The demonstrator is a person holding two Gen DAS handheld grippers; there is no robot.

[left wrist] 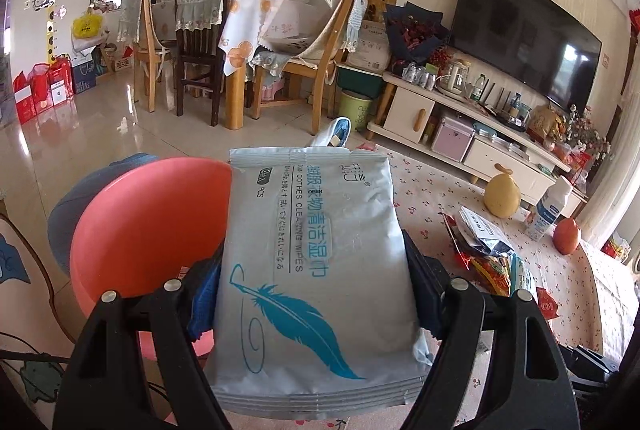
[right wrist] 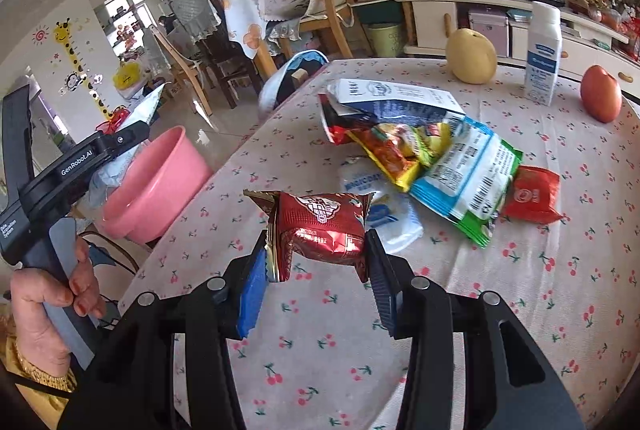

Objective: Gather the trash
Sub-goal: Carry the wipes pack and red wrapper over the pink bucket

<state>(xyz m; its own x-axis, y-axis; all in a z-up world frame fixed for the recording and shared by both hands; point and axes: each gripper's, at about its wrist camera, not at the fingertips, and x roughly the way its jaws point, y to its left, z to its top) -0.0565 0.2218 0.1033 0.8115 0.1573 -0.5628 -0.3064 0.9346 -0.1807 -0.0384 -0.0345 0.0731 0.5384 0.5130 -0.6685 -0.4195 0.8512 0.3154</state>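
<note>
Left wrist view: left gripper point(left wrist: 316, 282) is clamped on a pale wet-wipes pack point(left wrist: 316, 270), and the pink basin point(left wrist: 148, 226) sits just left of it, looks empty inside. Right wrist view: right gripper point(right wrist: 316, 266) squeezes a red snack wrapper point(right wrist: 320, 230) above the tablecloth point(right wrist: 520, 310); wrapper pile point(right wrist: 432, 158) ahead, basin off left.

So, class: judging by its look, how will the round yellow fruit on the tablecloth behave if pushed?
The yellow fruit is rounded and sits on a small base, so it would probably roll. It looks solid, so likely heavy for its size. The soft tablecloth may slow it.
</note>
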